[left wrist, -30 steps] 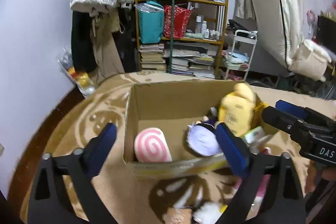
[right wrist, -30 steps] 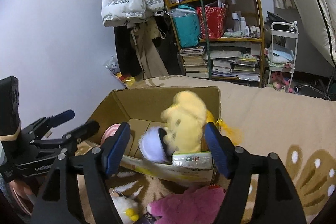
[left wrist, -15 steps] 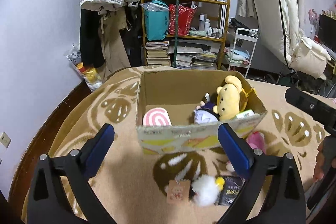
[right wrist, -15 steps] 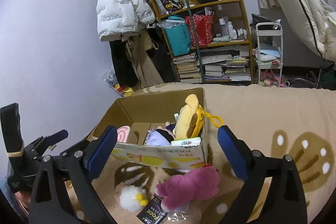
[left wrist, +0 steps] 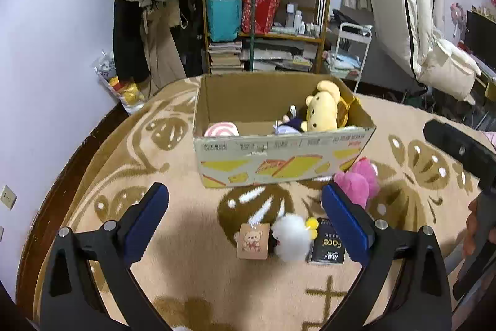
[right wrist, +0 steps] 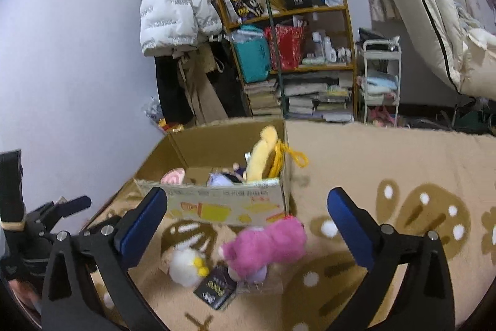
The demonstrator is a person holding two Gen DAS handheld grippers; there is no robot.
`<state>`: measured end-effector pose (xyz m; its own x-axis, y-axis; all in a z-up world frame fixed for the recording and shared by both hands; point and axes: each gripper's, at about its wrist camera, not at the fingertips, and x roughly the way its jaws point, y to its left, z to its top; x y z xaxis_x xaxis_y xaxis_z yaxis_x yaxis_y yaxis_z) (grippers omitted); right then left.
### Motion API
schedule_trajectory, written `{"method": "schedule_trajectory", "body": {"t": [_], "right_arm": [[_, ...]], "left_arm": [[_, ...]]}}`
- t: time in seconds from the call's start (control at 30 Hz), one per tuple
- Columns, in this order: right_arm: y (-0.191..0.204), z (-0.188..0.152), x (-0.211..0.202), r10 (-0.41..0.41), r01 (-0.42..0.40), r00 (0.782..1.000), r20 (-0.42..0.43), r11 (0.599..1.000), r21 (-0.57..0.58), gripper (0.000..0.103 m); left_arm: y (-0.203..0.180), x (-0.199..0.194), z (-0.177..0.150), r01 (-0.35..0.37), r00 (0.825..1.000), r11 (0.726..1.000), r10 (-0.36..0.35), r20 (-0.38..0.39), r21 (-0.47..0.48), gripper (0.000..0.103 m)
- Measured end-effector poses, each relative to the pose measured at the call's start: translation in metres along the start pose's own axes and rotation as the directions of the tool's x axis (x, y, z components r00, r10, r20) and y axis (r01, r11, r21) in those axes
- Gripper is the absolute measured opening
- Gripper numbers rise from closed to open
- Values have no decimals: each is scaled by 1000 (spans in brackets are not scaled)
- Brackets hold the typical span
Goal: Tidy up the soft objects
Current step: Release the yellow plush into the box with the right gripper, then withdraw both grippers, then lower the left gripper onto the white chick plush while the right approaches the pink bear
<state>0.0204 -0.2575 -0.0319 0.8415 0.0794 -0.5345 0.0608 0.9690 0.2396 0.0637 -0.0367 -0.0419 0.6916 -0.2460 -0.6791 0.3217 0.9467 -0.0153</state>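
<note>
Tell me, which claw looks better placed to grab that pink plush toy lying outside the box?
Probably the right claw: open and empty, it frames the pink plush toy. From the left claw, the toy sits off to its right.

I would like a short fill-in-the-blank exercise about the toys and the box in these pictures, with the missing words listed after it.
1. The yellow plush bear sits inside the cardboard ____.
2. The pink plush toy lies on the ____, outside the cardboard box.
3. The small fluffy toy beside the bear tag is ____ in colour.
4. Both the left tool and the right tool hold ____ between their pads.

Missing words: box; carpet; white; nothing
</note>
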Motion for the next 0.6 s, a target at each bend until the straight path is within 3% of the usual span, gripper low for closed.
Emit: {"method": "schedule_trajectory", "body": {"t": [0.6], "right_arm": [[-5,-16,37,-1,1,994,-114,1000,0,103]], "left_arm": [[-19,55,-9,75,982,996,-65,-176,48,98]]}}
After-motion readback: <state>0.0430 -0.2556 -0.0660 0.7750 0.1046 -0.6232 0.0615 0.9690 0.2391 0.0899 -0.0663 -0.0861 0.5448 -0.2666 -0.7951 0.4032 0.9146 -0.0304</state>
